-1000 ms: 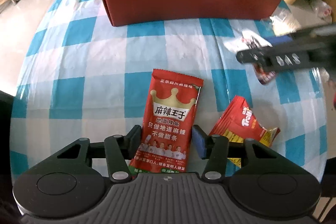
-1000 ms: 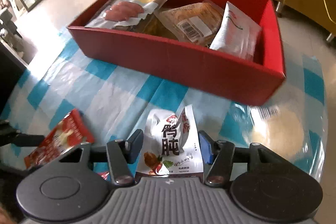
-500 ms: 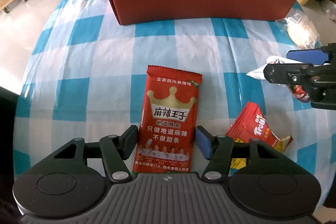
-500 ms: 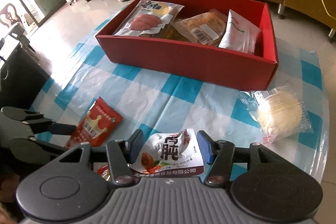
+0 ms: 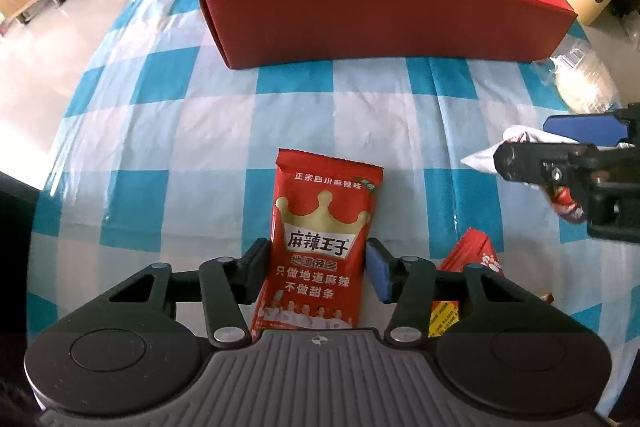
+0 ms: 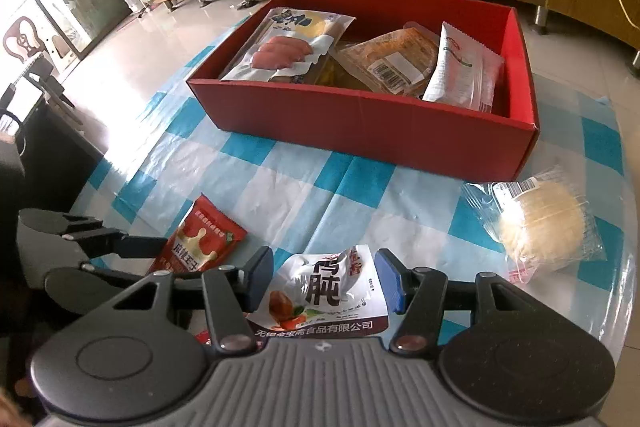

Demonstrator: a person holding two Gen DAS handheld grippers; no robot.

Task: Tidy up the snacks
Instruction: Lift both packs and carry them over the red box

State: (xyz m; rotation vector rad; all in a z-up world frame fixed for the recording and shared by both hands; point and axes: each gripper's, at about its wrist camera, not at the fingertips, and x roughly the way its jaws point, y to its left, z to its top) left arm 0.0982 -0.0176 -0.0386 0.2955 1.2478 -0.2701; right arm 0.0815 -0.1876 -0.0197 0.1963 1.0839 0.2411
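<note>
1. The left claw [image 5: 318, 269] is closed on the red packet [image 5: 322, 247]; both pads press its long edges. Earlier frames are given: its jaws have just been closing, with the packet between them.
2. The red packet's long axis runs straight away from that claw, its sealed top end pointing toward the red box [image 5: 384, 15] ahead. Its lower end is hidden behind the claw body.
3. Right of the left claw a second red pack [image 5: 478, 259] lies partly covered by the claw's arm.
4. The right claw [image 6: 325, 281] grips a crumpled white pouch [image 6: 320, 293]; its near end is cut off by the claw body.
5. Right of that claw, apart from it, a wrapped bun [image 6: 540, 223] lies on the checked cloth [image 6: 280, 187].
</note>
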